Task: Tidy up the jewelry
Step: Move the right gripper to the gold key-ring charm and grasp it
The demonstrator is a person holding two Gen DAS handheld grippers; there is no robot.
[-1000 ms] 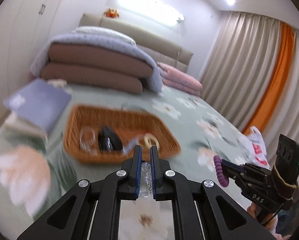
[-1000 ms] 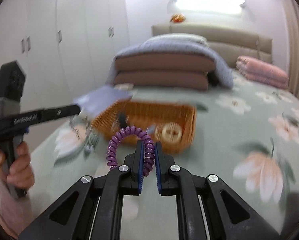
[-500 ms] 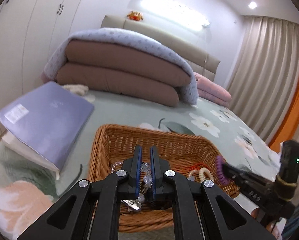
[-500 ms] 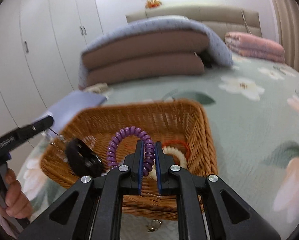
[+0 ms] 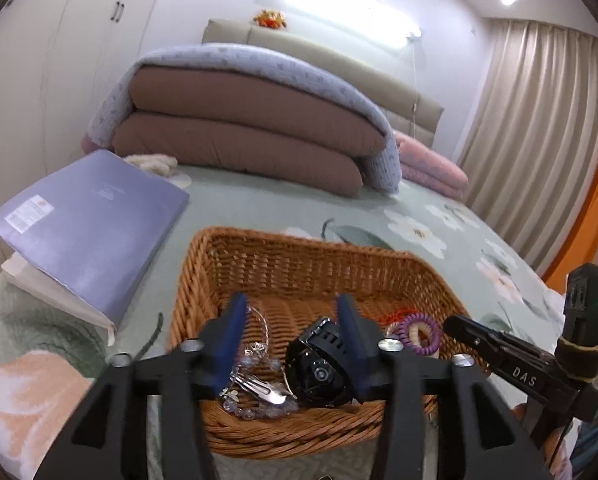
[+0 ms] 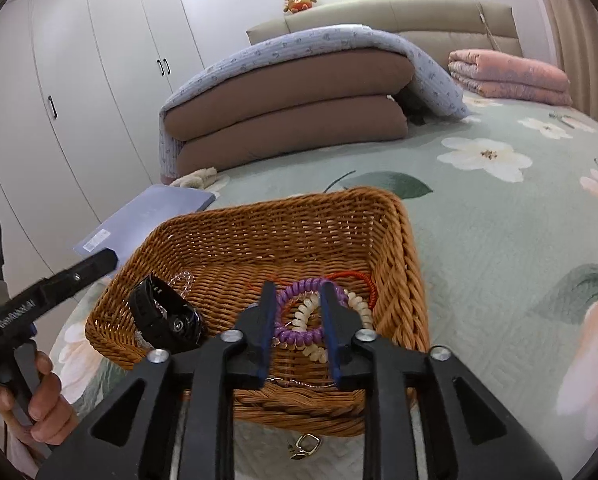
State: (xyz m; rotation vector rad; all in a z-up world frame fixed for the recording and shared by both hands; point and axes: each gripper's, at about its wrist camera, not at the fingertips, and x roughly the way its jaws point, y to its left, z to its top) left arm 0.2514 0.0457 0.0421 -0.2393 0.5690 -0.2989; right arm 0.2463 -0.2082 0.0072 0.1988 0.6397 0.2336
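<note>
A wicker basket (image 5: 299,256) (image 6: 399,240) sits on the flowered bedspread. My left gripper (image 5: 291,320) is open over its near left part, above a clear bead bracelet (image 5: 255,354), a silver hair clip (image 5: 259,390) and a black watch (image 5: 319,364) (image 6: 165,314). My right gripper (image 6: 297,304) is open over the near right part, above a purple coil hair tie (image 6: 299,334) (image 5: 419,330), a cream bead bracelet (image 6: 355,304) and a red cord (image 6: 363,280). Both grippers are empty.
A blue-grey book (image 5: 87,220) lies left of the basket. Folded brown duvets (image 5: 239,136) are stacked behind it, pink bedding (image 6: 507,76) further right. A small metal clasp (image 6: 305,446) lies on the bedspread before the basket. White wardrobes (image 6: 79,100) stand left.
Both grippers opened over the basket. The left let go of the clear bead bracelet, the right let go of the purple coil tie; both pieces now lie in the basket.
</note>
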